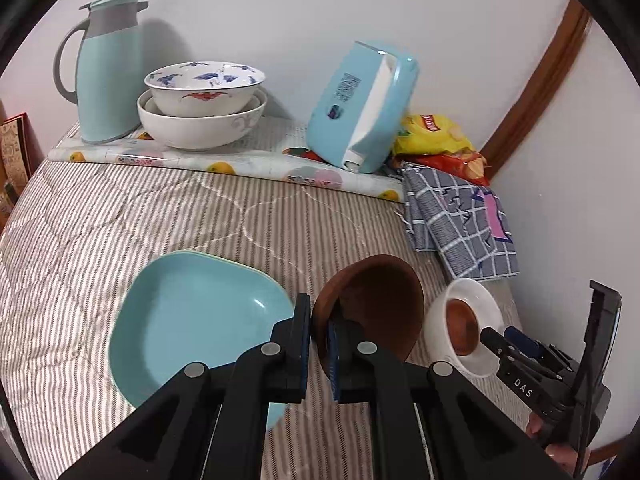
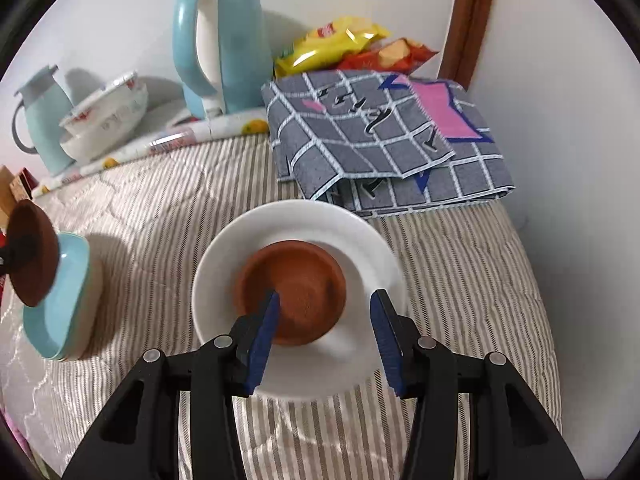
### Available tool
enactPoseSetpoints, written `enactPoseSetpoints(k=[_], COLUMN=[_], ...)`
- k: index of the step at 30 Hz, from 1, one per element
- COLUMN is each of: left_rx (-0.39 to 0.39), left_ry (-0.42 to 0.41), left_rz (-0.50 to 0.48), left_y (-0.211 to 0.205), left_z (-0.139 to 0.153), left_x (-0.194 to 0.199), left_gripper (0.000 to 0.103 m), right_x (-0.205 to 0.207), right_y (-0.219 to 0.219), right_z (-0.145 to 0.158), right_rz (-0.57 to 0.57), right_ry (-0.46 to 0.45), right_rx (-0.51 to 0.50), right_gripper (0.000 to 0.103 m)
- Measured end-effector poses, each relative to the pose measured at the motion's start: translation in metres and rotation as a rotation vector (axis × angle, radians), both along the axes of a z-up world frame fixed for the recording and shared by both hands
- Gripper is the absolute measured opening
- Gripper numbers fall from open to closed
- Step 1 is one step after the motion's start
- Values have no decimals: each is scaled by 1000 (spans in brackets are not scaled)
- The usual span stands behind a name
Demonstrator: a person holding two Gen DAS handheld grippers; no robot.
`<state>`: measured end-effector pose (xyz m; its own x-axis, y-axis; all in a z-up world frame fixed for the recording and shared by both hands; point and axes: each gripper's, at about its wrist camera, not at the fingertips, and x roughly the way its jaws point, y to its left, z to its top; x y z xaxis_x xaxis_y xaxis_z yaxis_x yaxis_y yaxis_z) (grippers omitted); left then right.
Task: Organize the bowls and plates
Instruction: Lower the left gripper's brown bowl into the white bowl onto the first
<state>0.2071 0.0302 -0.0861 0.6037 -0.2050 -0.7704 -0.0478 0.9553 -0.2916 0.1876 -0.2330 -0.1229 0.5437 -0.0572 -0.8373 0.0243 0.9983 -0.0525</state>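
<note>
**Brown dish lifted; second dish seated in white plate**

The left hand-held gripper was pinching the near rim of a brown dish, holding it tilted and clear of the striped quilt. In the right wrist view this dish hung at far left, above the teal plates.

The right hand-held gripper stood spread, nothing pressed between its pads. Its left finger overlapped the near rim of a second brown dish; whether it touched could not be told. That dish sat inside a white plate on the quilt.

The teal plates lay stacked at near left on the quilt, just beside the held dish.

On the far shelf, a patterned bowl nested in a white bowl, beside a teal jug. A teal kettle stood to the right, leaning in that view. Snack bags lay at far right, near a folded checked cloth.
</note>
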Motion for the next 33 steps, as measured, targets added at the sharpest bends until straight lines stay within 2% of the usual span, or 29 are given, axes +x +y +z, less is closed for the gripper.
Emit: enactPoseSetpoints(k=[13,24,33], left_rx=[4,11,30], left_ry=[2,-2,20], left_rz=[-95,-158,-197], left_y=[-53,-95,-127], left_z=[4,2,-8], left_x=[-9,-7,9], left_gripper=[8,8,8], right_x=[-50,-73,-88], right_y=[-43,-76,-94], right_z=[28,28,26], right_rz=[-62,-112,-138], right_ry=[-85,-101,-107], right_rx=[28,66,78], right_gripper=[48,48,48])
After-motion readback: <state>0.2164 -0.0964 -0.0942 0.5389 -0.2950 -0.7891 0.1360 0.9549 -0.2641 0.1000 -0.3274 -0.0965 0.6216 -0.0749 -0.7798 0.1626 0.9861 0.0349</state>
